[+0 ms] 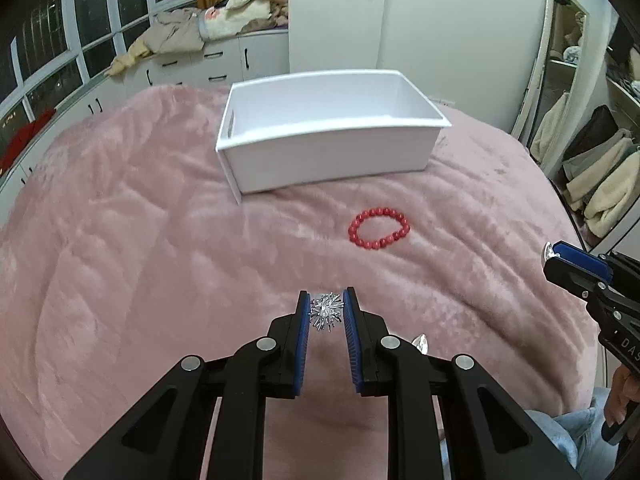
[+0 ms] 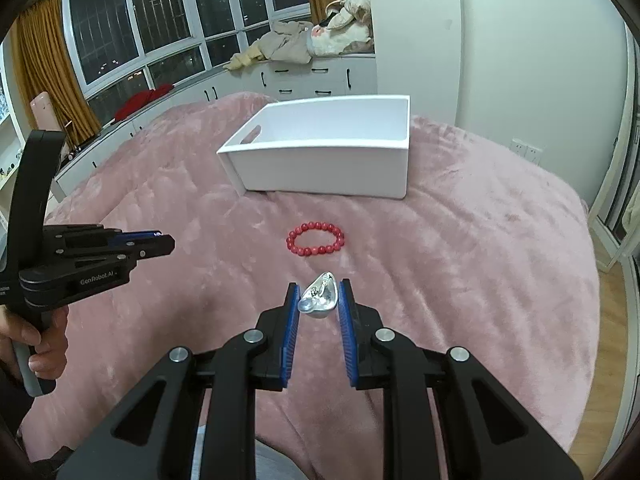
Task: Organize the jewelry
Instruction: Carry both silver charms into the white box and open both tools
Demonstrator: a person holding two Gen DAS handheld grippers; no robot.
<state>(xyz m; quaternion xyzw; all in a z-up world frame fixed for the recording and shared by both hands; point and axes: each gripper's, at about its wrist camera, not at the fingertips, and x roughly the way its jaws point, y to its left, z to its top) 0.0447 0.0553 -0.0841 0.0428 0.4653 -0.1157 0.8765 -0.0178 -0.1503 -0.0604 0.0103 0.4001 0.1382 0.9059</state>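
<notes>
My left gripper [image 1: 327,307] is shut on a spiky silver brooch [image 1: 326,311], held above the pink blanket. My right gripper [image 2: 319,300] is shut on a smooth silver shell-shaped piece [image 2: 320,298], also above the blanket. A red bead bracelet [image 1: 379,227] lies on the blanket ahead, also in the right wrist view [image 2: 316,239]. Behind it stands an open white box [image 1: 328,160], also in the right wrist view [image 2: 324,168]; it looks empty. The right gripper shows at the right edge of the left wrist view [image 1: 560,256]. The left gripper shows at the left in the right wrist view [image 2: 160,242].
A pink fluffy blanket [image 1: 140,260] covers the bed. White drawers with piled clothes [image 2: 304,44] run under the windows behind. A wardrobe with hanging clothes [image 1: 592,168] stands at the right. Another small silver piece [image 1: 420,342] peeks out beside my left gripper's finger.
</notes>
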